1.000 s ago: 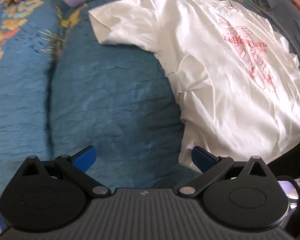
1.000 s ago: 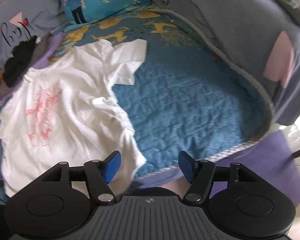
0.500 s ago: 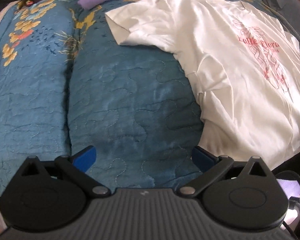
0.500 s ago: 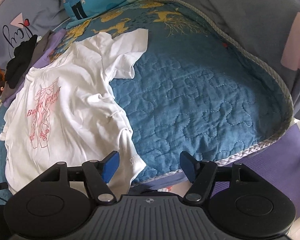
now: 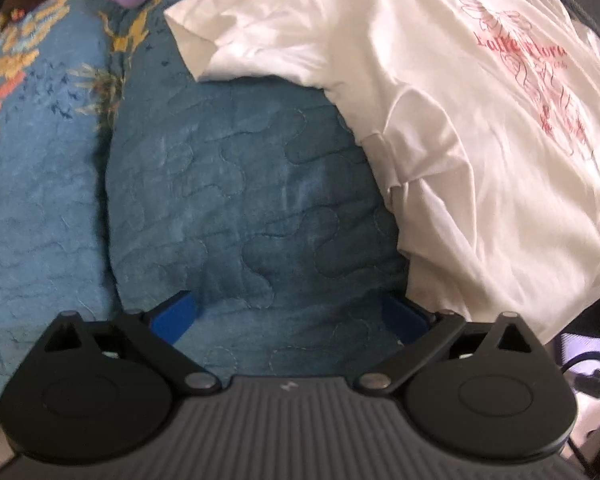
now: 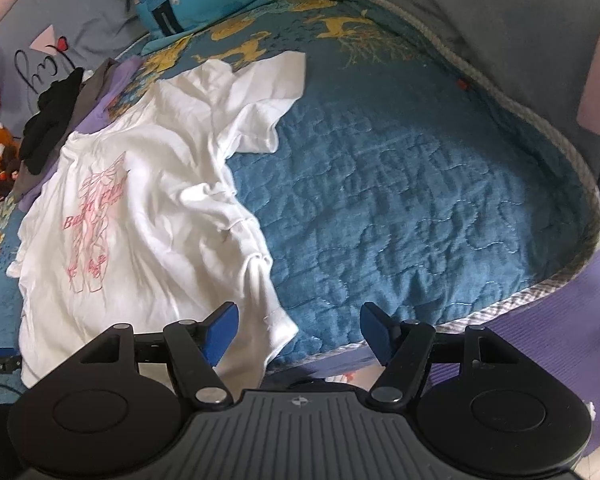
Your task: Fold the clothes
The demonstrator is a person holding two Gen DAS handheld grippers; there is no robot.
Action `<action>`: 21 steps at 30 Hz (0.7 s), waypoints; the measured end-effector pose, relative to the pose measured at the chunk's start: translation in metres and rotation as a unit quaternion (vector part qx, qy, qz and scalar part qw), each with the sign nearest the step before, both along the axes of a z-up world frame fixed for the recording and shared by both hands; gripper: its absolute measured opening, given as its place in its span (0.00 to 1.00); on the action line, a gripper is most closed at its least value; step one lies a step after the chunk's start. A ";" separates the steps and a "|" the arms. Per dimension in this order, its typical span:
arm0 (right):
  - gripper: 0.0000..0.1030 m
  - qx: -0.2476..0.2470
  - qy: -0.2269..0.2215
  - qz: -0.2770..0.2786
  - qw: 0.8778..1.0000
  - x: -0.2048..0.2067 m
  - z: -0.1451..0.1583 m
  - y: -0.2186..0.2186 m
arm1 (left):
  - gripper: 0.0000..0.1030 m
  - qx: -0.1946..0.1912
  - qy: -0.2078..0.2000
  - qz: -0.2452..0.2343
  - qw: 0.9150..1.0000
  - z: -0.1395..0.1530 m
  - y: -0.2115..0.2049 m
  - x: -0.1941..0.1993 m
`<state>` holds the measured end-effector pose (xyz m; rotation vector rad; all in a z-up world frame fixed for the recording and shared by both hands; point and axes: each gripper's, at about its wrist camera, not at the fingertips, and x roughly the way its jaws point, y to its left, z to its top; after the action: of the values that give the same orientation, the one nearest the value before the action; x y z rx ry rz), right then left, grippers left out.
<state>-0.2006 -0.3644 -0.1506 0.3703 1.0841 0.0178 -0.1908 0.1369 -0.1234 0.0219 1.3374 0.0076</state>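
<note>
Risk of bunching the white T-shirt (image 6: 148, 216) near the bed's (image 6: 420, 208) front edge: left gripper (image 5: 288, 316) narrowing yet empty, right gripper (image 6: 296, 330) released.

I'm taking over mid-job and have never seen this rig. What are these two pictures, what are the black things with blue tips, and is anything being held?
Each picture comes from a camera on a handheld gripper, looking along its two blue-tipped fingers. The left gripper stands open over the blue quilted bedspread; its jaws have just been closing slightly, with nothing between them. The right gripper is open too, at the bottom corner of the white T-shirt with a pink print, which lies spread flat and unfolded. Nothing is held. A pile of dark and purple clothes lies beyond.
</note>
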 end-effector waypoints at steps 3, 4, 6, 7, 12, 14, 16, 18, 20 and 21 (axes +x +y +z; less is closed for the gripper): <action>0.64 0.004 0.002 0.017 1.000 0.002 -0.004 0.001 | 0.87 -0.009 0.002 0.013 1.000 0.001 -0.001 -0.003; 0.64 0.005 0.004 0.021 1.000 0.003 -0.006 0.000 | 0.86 -0.012 0.002 0.017 1.000 0.002 -0.001 -0.003; 0.64 0.006 0.005 0.029 1.000 0.005 -0.009 -0.001 | 0.85 -0.011 0.000 0.015 1.000 0.004 -0.004 -0.005; 0.64 0.007 0.005 0.033 0.999 0.006 -0.011 -0.002 | 0.84 -0.009 -0.001 0.014 1.000 0.004 -0.005 -0.005; 0.51 0.020 0.001 0.068 0.997 0.016 -0.015 0.000 | 0.74 -0.012 -0.009 0.012 1.000 0.009 -0.013 -0.010; 0.17 0.028 0.017 0.074 0.997 0.021 -0.020 0.002 | 0.67 -0.013 -0.013 0.015 1.000 0.012 -0.016 -0.012; 0.05 0.035 0.032 0.079 0.996 0.025 -0.024 0.004 | 0.47 -0.016 -0.015 0.020 1.000 0.015 -0.015 -0.013; 0.05 0.037 0.028 0.081 0.996 0.022 -0.021 0.007 | 0.24 -0.026 -0.015 0.026 0.999 0.019 -0.013 -0.015; 0.05 0.044 0.020 0.075 0.996 0.017 -0.016 0.006 | 0.05 -0.031 -0.012 0.030 0.999 0.018 -0.010 -0.017; 0.05 0.049 0.016 0.070 0.996 0.014 -0.012 0.005 | 0.02 -0.030 -0.011 0.031 0.999 0.016 -0.008 -0.018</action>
<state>-0.1865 -0.3593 -0.1629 0.3828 1.1412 0.1896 -0.2084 0.1286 -0.1073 -0.0697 1.3161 0.0197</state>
